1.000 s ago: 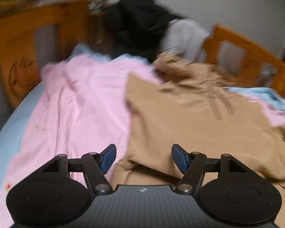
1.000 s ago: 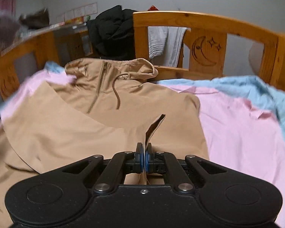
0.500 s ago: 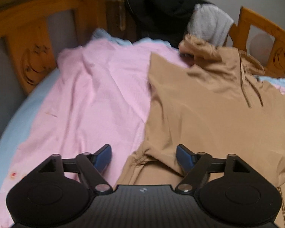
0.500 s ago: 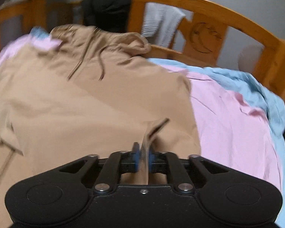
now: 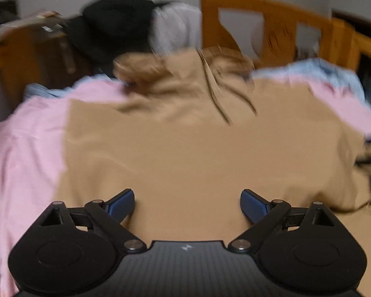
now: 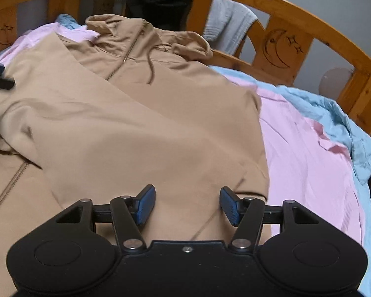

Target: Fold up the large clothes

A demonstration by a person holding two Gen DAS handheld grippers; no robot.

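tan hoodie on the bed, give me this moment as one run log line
item: tan hoodie flat on pink sheet | right hand-held gripper: opening, nothing pinched | left hand-held gripper: opening, empty

The tan hooded jacket lies spread flat on the bed, on top of a pink sheet. Its hood is at the far end, a little crumpled, near the wooden rail. A zipper runs down from the hood, and a drawstring hangs beside it. One sleeve is folded across the body, so a slanted edge crosses the chest from far left to near right. The near part shows a seam and a second piece of zipper at the left.
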